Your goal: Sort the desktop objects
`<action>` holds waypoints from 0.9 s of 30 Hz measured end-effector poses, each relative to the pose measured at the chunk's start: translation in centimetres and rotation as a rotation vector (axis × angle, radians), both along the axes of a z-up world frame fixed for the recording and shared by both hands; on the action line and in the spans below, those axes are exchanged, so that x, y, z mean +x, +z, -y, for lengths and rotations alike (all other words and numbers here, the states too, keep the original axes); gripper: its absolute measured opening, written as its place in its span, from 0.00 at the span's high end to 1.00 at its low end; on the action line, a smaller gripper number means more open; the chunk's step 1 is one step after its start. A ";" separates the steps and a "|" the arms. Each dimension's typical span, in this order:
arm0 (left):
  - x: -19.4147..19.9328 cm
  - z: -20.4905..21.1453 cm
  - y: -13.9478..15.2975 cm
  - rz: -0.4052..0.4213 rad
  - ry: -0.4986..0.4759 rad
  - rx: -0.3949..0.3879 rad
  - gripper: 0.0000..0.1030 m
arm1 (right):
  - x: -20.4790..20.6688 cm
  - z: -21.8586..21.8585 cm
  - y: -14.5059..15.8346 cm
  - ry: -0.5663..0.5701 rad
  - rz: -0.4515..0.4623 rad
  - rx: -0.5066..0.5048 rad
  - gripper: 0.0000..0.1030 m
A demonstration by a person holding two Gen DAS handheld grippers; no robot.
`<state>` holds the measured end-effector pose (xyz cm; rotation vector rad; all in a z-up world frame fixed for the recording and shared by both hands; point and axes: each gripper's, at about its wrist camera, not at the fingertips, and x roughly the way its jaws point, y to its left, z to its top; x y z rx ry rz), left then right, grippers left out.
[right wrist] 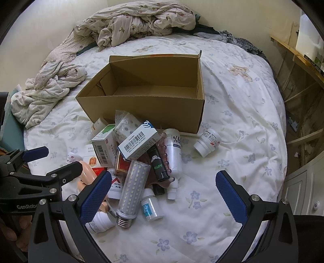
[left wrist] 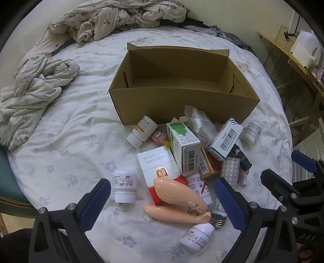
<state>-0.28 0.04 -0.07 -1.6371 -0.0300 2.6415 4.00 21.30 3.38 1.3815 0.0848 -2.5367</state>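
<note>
An open, empty cardboard box [left wrist: 182, 81] [right wrist: 145, 91] stands on the bed. In front of it lies a heap of small items: medicine cartons [left wrist: 185, 145] [right wrist: 139, 141], white pill bottles [left wrist: 124, 188] [right wrist: 207, 142], a red and white carton [left wrist: 160, 174], a peach stapler-like tool [left wrist: 178, 204], an LED corn bulb [right wrist: 132, 190] and a black tube [right wrist: 159, 165]. My left gripper [left wrist: 162, 204] hovers open over the peach tool and the red carton. My right gripper [right wrist: 162, 197] hovers open over the bulb and a small blue-labelled bottle [right wrist: 150, 208]. Neither holds anything.
Crumpled bedclothes [left wrist: 34, 95] [right wrist: 46, 91] lie at the left and along the back [left wrist: 121, 18]. A wooden shelf with a white container [left wrist: 305, 48] [right wrist: 307, 38] stands at the right. The floral sheet [right wrist: 243, 161] right of the heap is bare.
</note>
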 end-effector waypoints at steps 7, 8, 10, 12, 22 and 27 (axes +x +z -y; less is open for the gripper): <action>0.2 -0.1 0.0 -0.008 -0.003 -0.004 0.01 | 0.0 -0.1 -0.1 0.000 0.004 -0.004 0.00; 0.2 -0.1 0.0 -0.008 -0.004 -0.004 0.01 | 0.0 -0.1 -0.1 0.000 0.004 -0.004 0.00; 0.1 -0.2 -0.1 -0.006 -0.004 -0.004 0.01 | 0.0 -0.1 -0.1 0.000 0.005 -0.003 0.00; 0.1 -0.2 -0.2 -0.006 -0.005 -0.004 0.01 | -0.2 -0.2 0.0 0.000 0.007 -0.004 0.00; -0.2 -0.2 0.0 -0.002 -0.002 -0.003 0.01 | -0.1 0.0 0.2 0.006 -0.010 -0.001 0.00; -0.3 -0.1 -0.2 0.002 -0.001 -0.004 0.01 | -0.3 0.0 0.0 0.005 0.006 -0.007 0.00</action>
